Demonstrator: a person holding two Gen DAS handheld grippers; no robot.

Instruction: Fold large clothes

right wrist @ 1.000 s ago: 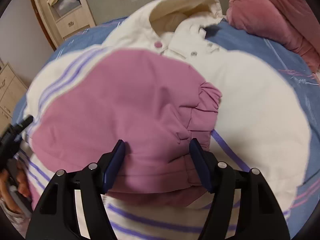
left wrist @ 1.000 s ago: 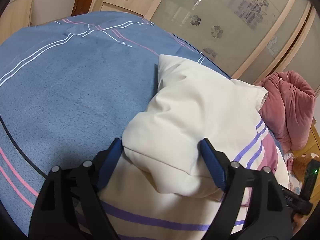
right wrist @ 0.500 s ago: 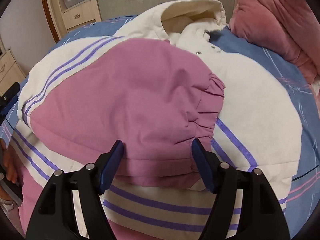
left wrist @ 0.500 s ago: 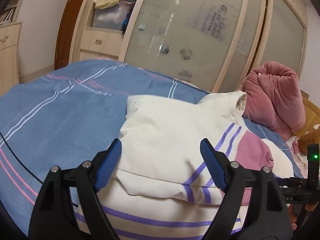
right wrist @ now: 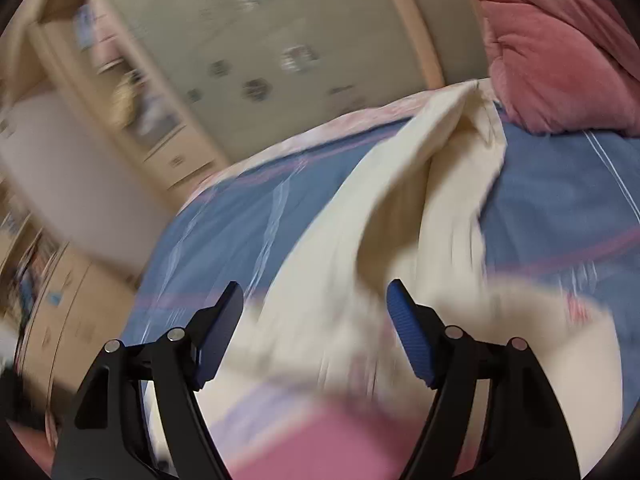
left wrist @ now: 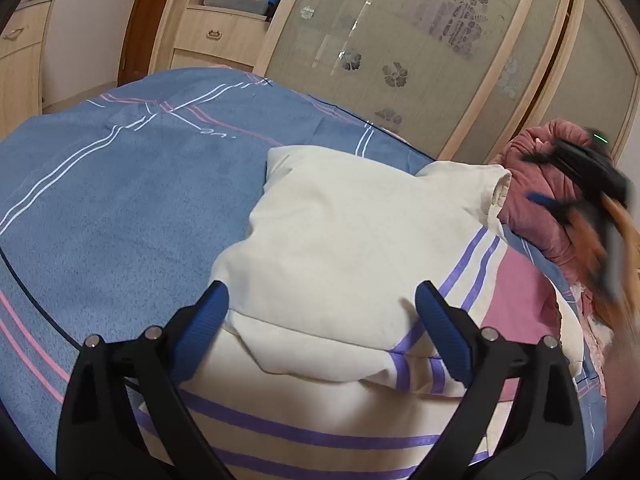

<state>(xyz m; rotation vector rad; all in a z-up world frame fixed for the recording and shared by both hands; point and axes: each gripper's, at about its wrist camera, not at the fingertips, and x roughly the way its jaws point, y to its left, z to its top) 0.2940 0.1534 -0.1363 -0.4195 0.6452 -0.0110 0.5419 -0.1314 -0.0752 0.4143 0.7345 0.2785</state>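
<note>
Between the blue pads of the left hand-held gripper (left wrist: pixel 322 316), whose jaws stand spread wide and hold nothing, lies the folded cream sleeve of a large jacket (left wrist: pixel 340 248), with the pads at roughly 8 and 4 o'clock of that fold and not pressing it. Purple stripes run across the cream cloth toward 6 o'clock, and a pink panel (left wrist: pixel 516 296) shows at 3 o'clock of the gripper. Beyond the garment, from 9 to 12 o'clock, spreads the blue bedspread (left wrist: pixel 132 200) with white and pink lines, and past the bed stand the pale wooden wardrobe doors (left wrist: pixel 400 52) with frosted flower panes. At 2 o'clock a rose-coloured quilt (left wrist: pixel 536 184) is bunched at the head of the bed, and in front of it the right hand-held gripper (left wrist: pixel 576 192) appears as a dark, motion-smeared shape, too blurred there to read. In the right wrist view the right hand-held gripper (right wrist: pixel 316 304) is likewise released, jaws apart with nothing between them, hanging over the cream jacket (right wrist: pixel 400 208), whose collar end points toward 1 o'clock. That view is heavily blurred; the blue bedspread (right wrist: pixel 560 200) lies at both sides of the garment, the rose-coloured quilt (right wrist: pixel 552 48) sits at 2 o'clock, and the wardrobe (right wrist: pixel 240 40) fills 11 to 12 o'clock.
</note>
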